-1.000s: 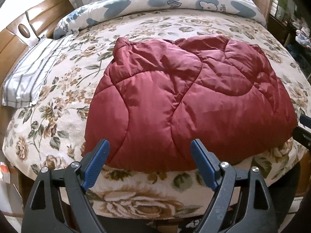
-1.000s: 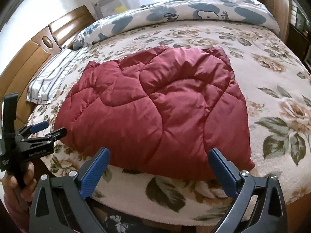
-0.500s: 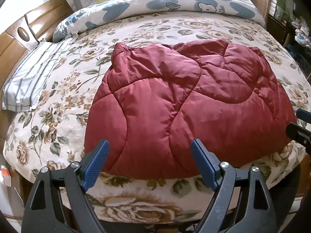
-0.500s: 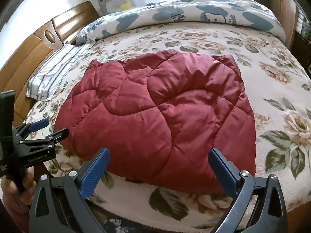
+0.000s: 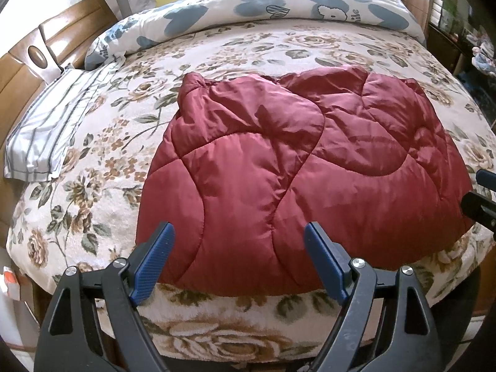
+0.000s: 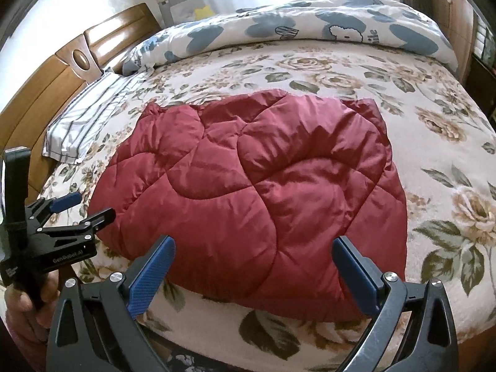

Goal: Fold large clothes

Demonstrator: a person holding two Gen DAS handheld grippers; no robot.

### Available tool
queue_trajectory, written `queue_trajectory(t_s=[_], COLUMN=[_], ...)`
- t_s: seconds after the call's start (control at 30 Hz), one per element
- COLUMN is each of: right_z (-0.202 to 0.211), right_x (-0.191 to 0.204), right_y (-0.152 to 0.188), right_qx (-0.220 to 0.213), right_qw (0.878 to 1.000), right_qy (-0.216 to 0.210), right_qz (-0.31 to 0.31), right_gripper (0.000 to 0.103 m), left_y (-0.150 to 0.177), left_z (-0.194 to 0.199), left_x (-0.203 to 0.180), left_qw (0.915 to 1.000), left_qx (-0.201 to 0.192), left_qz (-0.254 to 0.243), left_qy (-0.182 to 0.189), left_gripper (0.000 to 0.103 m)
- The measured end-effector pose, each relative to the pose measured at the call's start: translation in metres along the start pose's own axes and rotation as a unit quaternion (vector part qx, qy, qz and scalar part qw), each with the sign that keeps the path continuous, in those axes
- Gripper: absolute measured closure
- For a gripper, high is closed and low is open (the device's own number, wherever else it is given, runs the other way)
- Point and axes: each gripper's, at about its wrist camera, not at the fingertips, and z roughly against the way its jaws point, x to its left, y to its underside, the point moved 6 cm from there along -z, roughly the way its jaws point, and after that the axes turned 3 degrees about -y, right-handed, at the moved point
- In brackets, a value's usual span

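Floral bedspread [image 5: 102, 142] carried the red quilted garment [image 5: 294, 170] near its front edge, left gripper [image 6: 83, 206] (lettered "GenRobot.AI") spread wide and empty, right gripper [image 6: 252, 245] likewise, both just short of the hem.

Floral blanket [image 5: 93, 192], striped pillow [image 5: 46, 133], blue-patterned duvet [image 5: 279, 3], wooden headboard [image 5: 18, 86].

One red quilted garment [image 5: 297, 167], one floral blanket [image 5: 102, 167], one striped pillow [image 5: 52, 130], one blue-patterned duvet [image 5: 279, 3], two grippers [image 5: 238, 260] [image 6: 252, 269]
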Motion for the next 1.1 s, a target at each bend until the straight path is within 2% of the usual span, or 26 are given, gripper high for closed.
queue_trajectory(t_s=[1.1], right_z=[-0.007], right_x=[-0.006], right_y=[-0.004], right_qx=[0.006], right_qw=[1.0], right_qy=[-0.001], right_qz=[-0.007], right_gripper=[0.001], left_y=[-0.011], left_z=[-0.007], left_x=[-0.004], left_qw=[1.0], left_qx=[-0.006], left_qz=[0.0], left_qy=[-0.003], left_gripper=[0.017])
